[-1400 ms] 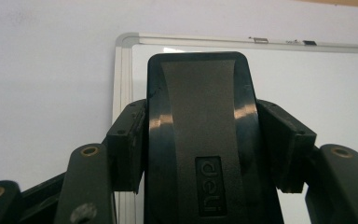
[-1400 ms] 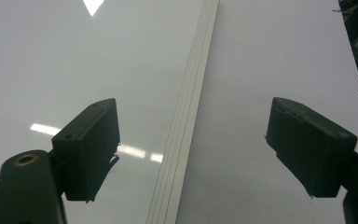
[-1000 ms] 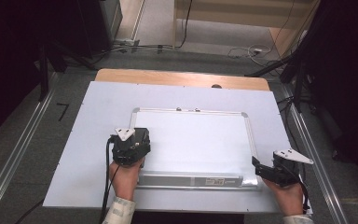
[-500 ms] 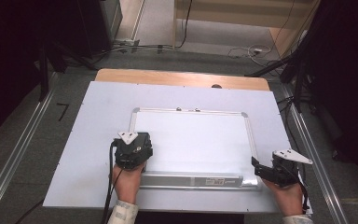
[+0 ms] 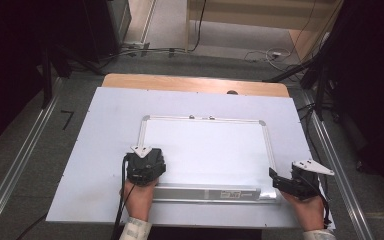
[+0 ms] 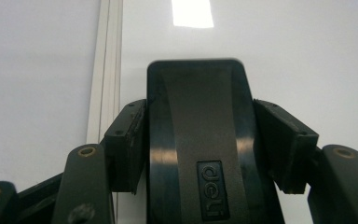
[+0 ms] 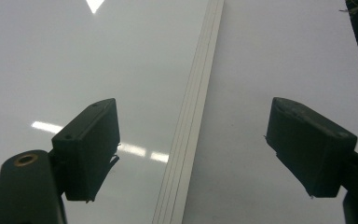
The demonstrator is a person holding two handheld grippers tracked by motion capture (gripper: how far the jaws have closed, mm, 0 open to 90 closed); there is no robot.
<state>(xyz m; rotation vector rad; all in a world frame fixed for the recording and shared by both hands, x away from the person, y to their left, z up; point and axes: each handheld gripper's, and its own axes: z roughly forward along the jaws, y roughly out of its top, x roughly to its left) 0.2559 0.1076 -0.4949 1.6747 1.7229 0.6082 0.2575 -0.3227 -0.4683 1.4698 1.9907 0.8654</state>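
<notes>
Whiteboard eraser on whiteboard, left gripper easing its hold

Left gripper point(image 6: 200, 154) jaws just opening, black eraser point(image 6: 200, 140) between, left pad touching, right pad slightly apart; right gripper point(image 7: 205, 154) released, straddling whiteboard point(image 5: 205, 150) frame.

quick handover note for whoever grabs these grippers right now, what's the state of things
Left gripper: a black whiteboard eraser sits between its jaws, resting on the whiteboard near its left frame edge. The jaws have just been opening; there is a slight gap at each pad, so treat the eraser as released, not held.
Right gripper: jaws open wide and empty, straddling the board's right frame rail near the front right corner.
The whiteboard lies flat on the white table top, and its surface looks clean.
Done: the eraser is set down on the board.
Left: probably draw the left gripper back clear of the eraser.
</notes>
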